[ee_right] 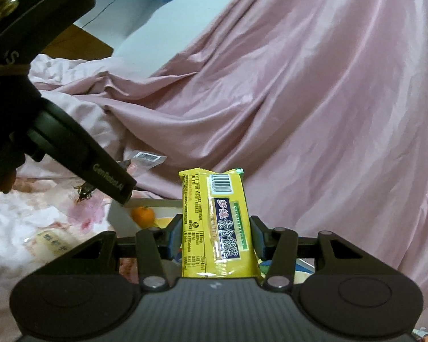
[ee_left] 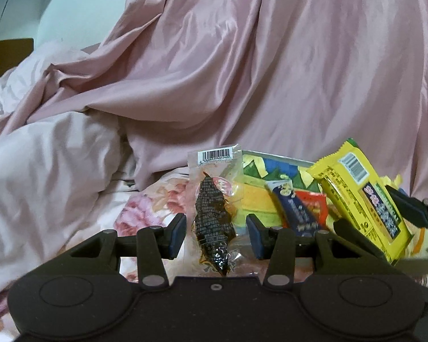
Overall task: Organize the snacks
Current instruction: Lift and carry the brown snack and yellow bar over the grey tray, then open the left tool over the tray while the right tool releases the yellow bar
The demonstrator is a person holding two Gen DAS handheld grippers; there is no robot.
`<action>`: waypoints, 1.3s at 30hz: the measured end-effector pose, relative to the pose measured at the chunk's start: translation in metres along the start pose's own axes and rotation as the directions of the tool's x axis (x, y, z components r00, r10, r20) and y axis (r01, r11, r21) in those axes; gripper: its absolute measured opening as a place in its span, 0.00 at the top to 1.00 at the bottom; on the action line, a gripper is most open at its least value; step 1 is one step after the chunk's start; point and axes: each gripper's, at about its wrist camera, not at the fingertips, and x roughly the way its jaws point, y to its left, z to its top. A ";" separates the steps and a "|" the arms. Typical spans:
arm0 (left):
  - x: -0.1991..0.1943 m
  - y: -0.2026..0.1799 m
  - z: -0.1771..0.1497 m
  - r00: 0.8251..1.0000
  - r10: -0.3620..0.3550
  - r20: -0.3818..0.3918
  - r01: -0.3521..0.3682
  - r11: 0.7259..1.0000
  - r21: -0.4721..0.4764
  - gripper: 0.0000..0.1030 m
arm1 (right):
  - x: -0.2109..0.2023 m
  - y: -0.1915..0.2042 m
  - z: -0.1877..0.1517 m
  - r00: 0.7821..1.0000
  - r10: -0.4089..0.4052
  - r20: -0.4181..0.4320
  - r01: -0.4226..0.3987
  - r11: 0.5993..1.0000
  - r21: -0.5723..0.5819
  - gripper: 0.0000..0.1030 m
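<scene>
The right gripper (ee_right: 216,236) clamps the yellow pack (ee_right: 218,225), long axis running forward along its fingers, above the box (ee_left: 274,158). The left gripper (ee_left: 216,235) stands open, the clear pouch (ee_left: 214,213) lengthwise between its fingers, untouched.

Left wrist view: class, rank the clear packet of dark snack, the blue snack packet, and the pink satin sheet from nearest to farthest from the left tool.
1. Clear packet of dark snack: standing between the open fingers of the left tool.
2. Blue snack packet: just right, in the colourful box.
3. Pink satin sheet: draped far behind.
</scene>
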 end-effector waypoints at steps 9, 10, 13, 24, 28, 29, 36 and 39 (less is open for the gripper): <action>0.041 -0.025 0.016 1.000 -0.009 -0.029 0.008 1.000 -0.016 0.54 | 0.022 -0.019 -0.009 0.999 -0.035 -0.022 0.036 0.998 0.047 0.49; 0.046 -0.027 0.018 0.999 -0.013 -0.035 0.013 1.000 -0.018 0.54 | 0.023 -0.022 -0.011 0.999 -0.039 -0.029 0.040 0.998 0.056 0.49; 0.058 -0.035 0.020 0.999 -0.024 -0.048 0.023 1.000 -0.020 0.54 | 0.029 -0.031 -0.014 0.998 -0.050 -0.047 0.054 0.995 0.090 0.49; 0.093 -0.051 0.017 0.992 -0.053 -0.111 0.053 0.999 -0.010 0.53 | 0.048 -0.046 -0.026 0.991 -0.030 -0.134 0.052 0.984 0.168 0.49; 0.100 -0.050 0.015 0.991 -0.050 -0.123 0.050 0.999 -0.006 0.53 | 0.050 -0.048 -0.029 0.988 -0.025 -0.153 0.052 0.983 0.176 0.48; 0.102 -0.050 0.014 0.991 -0.050 -0.124 0.049 0.999 -0.011 0.53 | 0.052 -0.049 -0.029 0.988 -0.023 -0.156 0.051 0.982 0.180 0.48; 0.108 -0.046 0.012 0.989 -0.068 -0.129 0.062 0.997 -0.056 0.46 | 0.060 -0.052 -0.033 0.982 -0.008 -0.189 0.046 0.979 0.199 0.48; 0.101 -0.045 0.011 0.991 -0.072 -0.109 0.065 0.996 -0.069 0.35 | 0.063 -0.052 -0.032 0.982 -0.008 -0.186 0.045 0.980 0.195 0.42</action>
